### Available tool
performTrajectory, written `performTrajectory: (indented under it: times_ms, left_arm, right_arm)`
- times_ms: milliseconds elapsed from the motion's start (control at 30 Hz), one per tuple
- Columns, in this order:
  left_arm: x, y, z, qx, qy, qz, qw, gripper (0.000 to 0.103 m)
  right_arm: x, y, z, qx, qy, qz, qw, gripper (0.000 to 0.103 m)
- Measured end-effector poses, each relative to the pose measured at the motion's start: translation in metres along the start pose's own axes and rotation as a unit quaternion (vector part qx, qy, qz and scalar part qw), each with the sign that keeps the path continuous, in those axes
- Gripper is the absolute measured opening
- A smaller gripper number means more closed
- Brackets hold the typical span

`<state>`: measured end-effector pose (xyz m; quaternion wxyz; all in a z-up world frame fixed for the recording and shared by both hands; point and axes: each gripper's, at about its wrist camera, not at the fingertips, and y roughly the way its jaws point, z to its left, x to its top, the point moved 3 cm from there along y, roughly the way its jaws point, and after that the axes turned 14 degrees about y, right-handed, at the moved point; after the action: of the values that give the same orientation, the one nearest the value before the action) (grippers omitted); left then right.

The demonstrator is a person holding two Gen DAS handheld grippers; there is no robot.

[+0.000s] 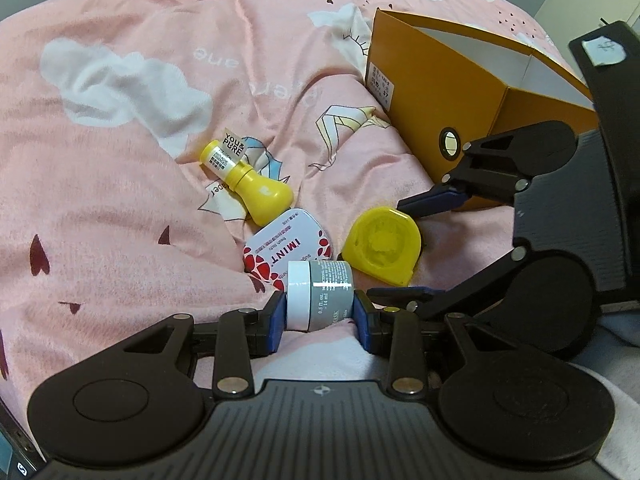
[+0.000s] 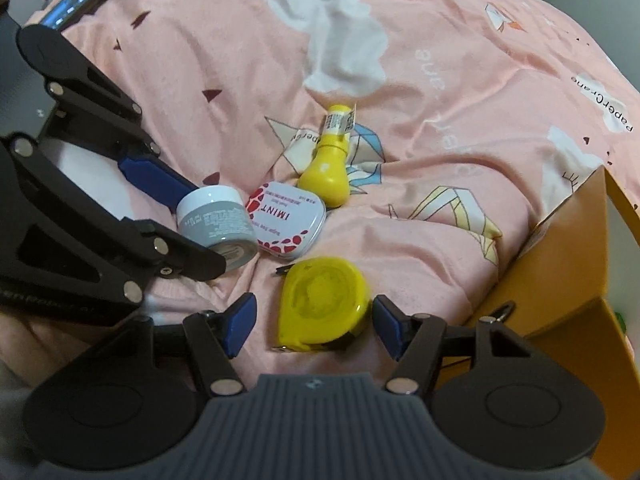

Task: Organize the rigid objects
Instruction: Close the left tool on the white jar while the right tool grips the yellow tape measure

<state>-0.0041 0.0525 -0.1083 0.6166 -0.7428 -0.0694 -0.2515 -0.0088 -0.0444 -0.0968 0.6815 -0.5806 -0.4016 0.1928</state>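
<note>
Pink bedspread (image 1: 120,160) carries everything here, so no bench to speak of. From the left wrist view, the left gripper (image 1: 320,312) has its blue pads pinching a small grey jar (image 1: 320,292) with a white lid, cap to one pad, base to the other. Just past it lie the mint tin (image 1: 288,244) and a yellow bottle (image 1: 248,180), with a yellow tape measure (image 1: 380,248) beside them. An orange box (image 1: 460,92) sits open toward the bedspread's far right edge.

Right wrist view: the right gripper (image 2: 312,320) hangs with fingers spread either side of that tape measure (image 2: 324,300), pads not touching it as far as I can tell. Box corner (image 2: 560,272) is close on the right.

My guess: jar's grabbed and ready for the box, tape measure is mid-pickup. Next it needs the right pads closing squarely on the rounded case so it doesn't squirt out.
</note>
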Motion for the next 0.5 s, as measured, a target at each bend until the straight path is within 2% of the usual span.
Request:
performTrajectory:
  times_ms: [200,267,500]
  left_arm:
    - [-0.0005,0.0002,-0.0007,0.003,0.003,0.001,1.0000,0.039]
    - [-0.0005,-0.0002,-0.0005,0.002,0.003,0.000,1.0000,0.039]
    - [0.0002,-0.0008,-0.0003,0.001,0.002,-0.001,1.0000,0.039]
  right_arm:
    - [0.0011,0.0092,-0.0001,-0.004,0.014,0.019,1.000,0.062]
    - [0.0010,0.0095,-0.0021,-0.003,0.021,0.021,1.000,0.051]
    - [0.0013,0.0022,-0.0021,-0.007,0.022,0.007,1.000,0.051]
